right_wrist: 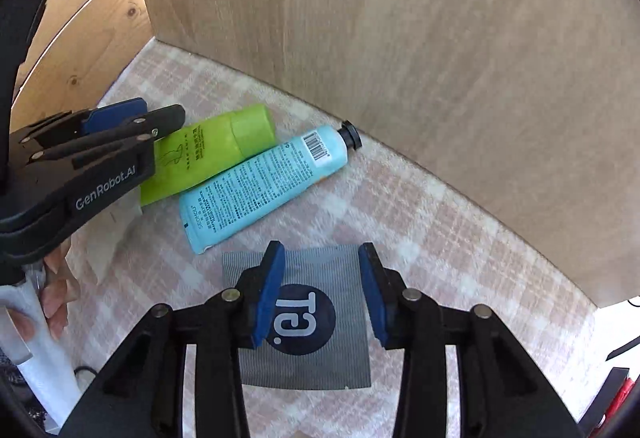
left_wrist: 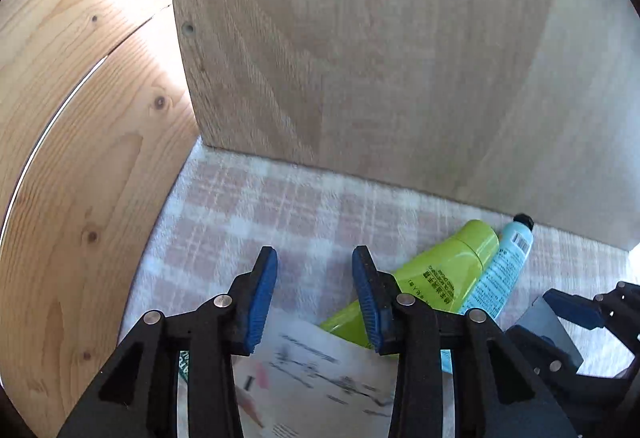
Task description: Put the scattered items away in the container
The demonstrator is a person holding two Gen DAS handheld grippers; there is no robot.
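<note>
My left gripper [left_wrist: 315,254] points down at a pink-and-white checked cloth [left_wrist: 248,205], its jaws open. A white printed paper packet [left_wrist: 312,370] lies under its blue pads, untouched. To the right lie a lime-green tube [left_wrist: 440,278] and a light-blue tube [left_wrist: 504,270] side by side, caps toward the back panel. My right gripper [right_wrist: 321,250] hovers open over a grey square sachet [right_wrist: 308,366] with a dark round logo; the sachet is wider than the gap between the pads. In the right wrist view the left gripper [right_wrist: 152,117] partly covers the green tube [right_wrist: 216,149], next to the blue tube [right_wrist: 264,181].
A pale wooden panel [right_wrist: 440,37] stands upright behind the cloth, and pine boards [left_wrist: 80,157] close off the left side. A hand [right_wrist: 56,290] grips the left tool's white handle. Red and black items [right_wrist: 616,390] sit beyond the cloth's right edge.
</note>
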